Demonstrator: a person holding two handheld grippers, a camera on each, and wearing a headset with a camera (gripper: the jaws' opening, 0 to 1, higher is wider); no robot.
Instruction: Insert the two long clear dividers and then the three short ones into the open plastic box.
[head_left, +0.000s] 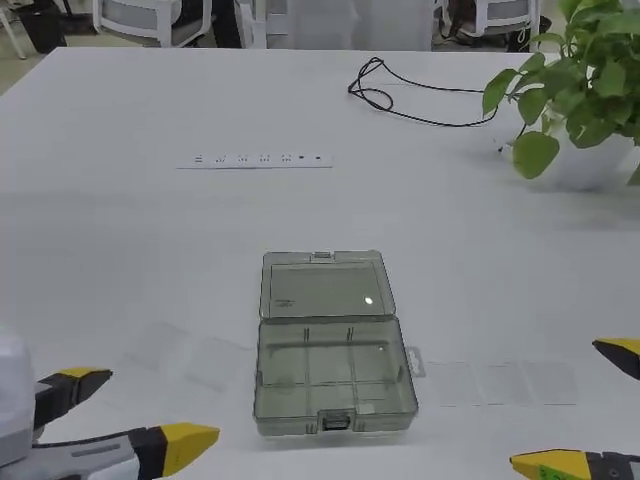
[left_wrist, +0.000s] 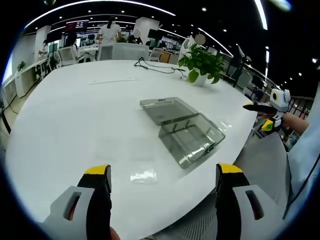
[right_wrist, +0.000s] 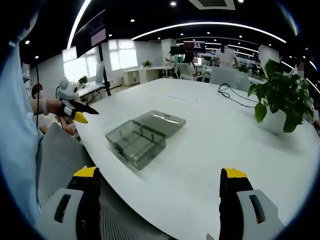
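Observation:
The smoky clear plastic box (head_left: 335, 388) lies open at the near middle of the white table, its lid (head_left: 325, 285) folded flat behind it. Faint ribs cross its tray. Two clear dividers (head_left: 190, 355) lie flat to its left, three smaller ones (head_left: 500, 383) in a row to its right. My left gripper (head_left: 150, 408) hovers open at the bottom left, nothing between its yellow tips. My right gripper (head_left: 572, 405) is open at the bottom right. The left gripper view has the box (left_wrist: 192, 137), a divider (left_wrist: 143, 175) and the gripper (left_wrist: 162, 172). In the right gripper view, box (right_wrist: 135, 142) lies beyond the gripper (right_wrist: 160, 175).
A white power strip (head_left: 255, 158) lies mid-table, a black cable (head_left: 400, 95) behind it, and a potted plant (head_left: 570, 90) stands at the far right. Office chairs line the far edge. The table's near edge runs just below the box.

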